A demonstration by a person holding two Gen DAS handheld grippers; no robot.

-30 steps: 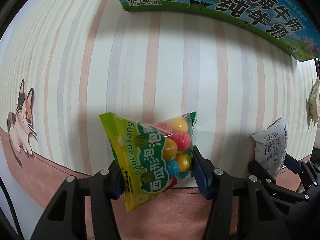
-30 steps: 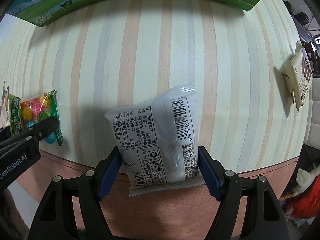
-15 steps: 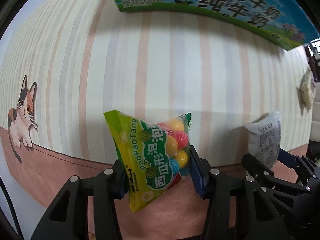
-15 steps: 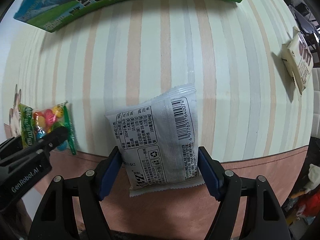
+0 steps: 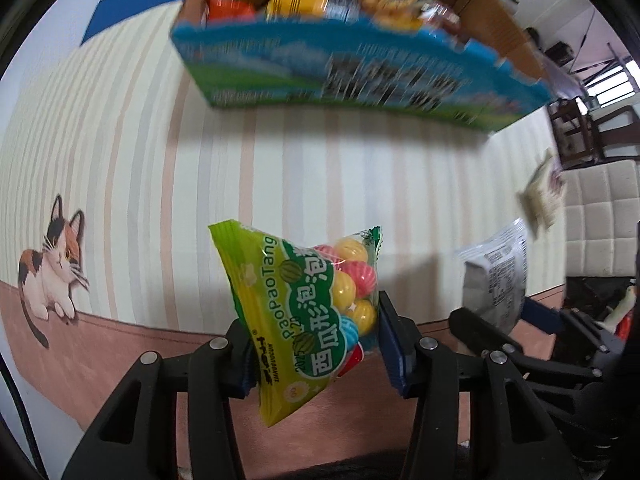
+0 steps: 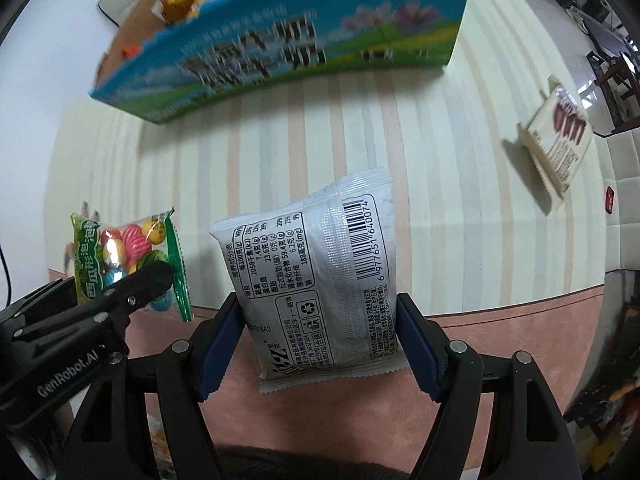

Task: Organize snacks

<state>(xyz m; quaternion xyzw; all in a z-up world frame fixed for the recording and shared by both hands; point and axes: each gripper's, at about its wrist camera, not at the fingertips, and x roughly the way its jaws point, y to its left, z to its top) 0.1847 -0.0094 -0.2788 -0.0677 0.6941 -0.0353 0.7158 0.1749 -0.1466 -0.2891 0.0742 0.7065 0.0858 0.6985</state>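
My left gripper [image 5: 316, 344] is shut on a green bag of coloured gumballs [image 5: 296, 300] and holds it above the striped tablecloth [image 5: 120, 160]. The right gripper [image 6: 320, 336] is shut on a silver snack packet [image 6: 316, 264], its barcode side facing the camera. The two grippers hang side by side: the gumball bag [image 6: 124, 248] shows at the left of the right wrist view, and the silver packet [image 5: 496, 280] at the right of the left wrist view. Ahead stands an open blue-and-green milk carton box [image 5: 360, 76] [image 6: 280, 52] with several snacks inside.
A beige snack packet with brown lettering [image 6: 560, 144] [image 5: 540, 200] lies on the cloth at the right. A cat picture [image 5: 52, 264] marks the cloth's left edge, above its pink border [image 6: 480, 336]. A white padded chair [image 5: 600, 208] stands beyond the table's right side.
Both grippers have risen with their packets. The table has dropped away, and the box's open top with the snacks inside has come into view.
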